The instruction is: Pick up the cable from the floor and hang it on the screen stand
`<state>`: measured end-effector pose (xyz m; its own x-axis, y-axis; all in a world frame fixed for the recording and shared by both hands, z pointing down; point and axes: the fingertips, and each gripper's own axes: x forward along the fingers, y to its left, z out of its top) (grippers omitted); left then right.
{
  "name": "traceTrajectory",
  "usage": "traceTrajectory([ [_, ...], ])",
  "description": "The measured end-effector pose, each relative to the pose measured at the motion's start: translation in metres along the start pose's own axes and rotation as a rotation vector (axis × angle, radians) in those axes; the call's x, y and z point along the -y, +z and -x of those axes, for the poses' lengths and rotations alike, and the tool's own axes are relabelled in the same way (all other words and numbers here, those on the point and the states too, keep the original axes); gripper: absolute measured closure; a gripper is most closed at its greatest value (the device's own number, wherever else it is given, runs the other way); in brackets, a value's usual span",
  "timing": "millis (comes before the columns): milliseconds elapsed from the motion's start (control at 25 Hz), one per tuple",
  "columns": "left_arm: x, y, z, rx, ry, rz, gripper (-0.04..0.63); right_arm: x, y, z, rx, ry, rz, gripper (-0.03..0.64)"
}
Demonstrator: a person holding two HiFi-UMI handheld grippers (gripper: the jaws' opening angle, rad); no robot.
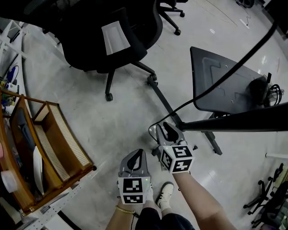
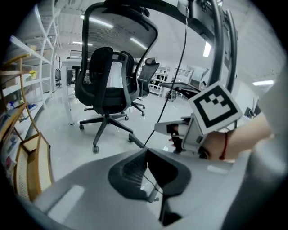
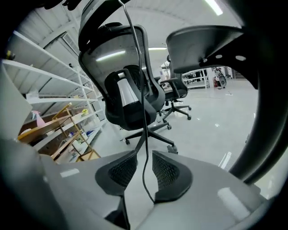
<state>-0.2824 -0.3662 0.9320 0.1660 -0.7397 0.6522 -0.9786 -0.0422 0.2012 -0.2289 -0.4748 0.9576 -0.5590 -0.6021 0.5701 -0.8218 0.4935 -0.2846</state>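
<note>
The black cable (image 1: 211,85) comes down from the upper right, crosses the screen stand's base plate (image 1: 225,96) and reaches my right gripper (image 1: 163,130) beside the stand's black arm (image 1: 234,122). In the right gripper view the cable (image 3: 145,134) hangs loose in the gap between the open jaws of the right gripper (image 3: 145,168), and neither pad presses on it. My left gripper (image 1: 138,156) is lower and to the left, shut, with nothing seen in it. Its own view shows the left gripper (image 2: 147,158) with pads together, the right gripper (image 2: 168,134) ahead and the cable (image 2: 155,126) rising from it.
A black office chair (image 1: 108,31) stands on the grey floor at the far left, a second one (image 1: 173,9) at the top. A wooden rack (image 1: 58,143) is close on the left. The person's shoe (image 1: 165,193) is below the grippers. Black stands (image 1: 270,197) are at the lower right.
</note>
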Motion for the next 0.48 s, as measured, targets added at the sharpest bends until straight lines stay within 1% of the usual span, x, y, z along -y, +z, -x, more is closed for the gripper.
traceTrajectory([
  [120, -0.008, 0.001, -0.004, -0.003, -0.004, -0.001, 0.589, 0.004, 0.004, -0.014, 0.006, -0.032, -0.011, 0.517],
  [160, -0.009, 0.002, -0.005, -0.004, -0.004, 0.0, 0.589, 0.006, 0.006, -0.017, 0.006, -0.047, -0.001, 0.53],
  [200, -0.011, 0.002, -0.006, -0.005, -0.003, 0.0, 0.589, 0.008, 0.008, -0.018, 0.006, -0.064, 0.011, 0.595],
  [240, -0.012, 0.003, -0.007, -0.006, -0.002, -0.002, 0.589, 0.009, 0.008, -0.018, 0.006, -0.078, 0.022, 0.607],
  [480, -0.003, 0.014, -0.007, 0.003, -0.013, -0.017, 0.589, 0.01, 0.008, -0.003, 0.015, -0.104, 0.047, 0.607],
])
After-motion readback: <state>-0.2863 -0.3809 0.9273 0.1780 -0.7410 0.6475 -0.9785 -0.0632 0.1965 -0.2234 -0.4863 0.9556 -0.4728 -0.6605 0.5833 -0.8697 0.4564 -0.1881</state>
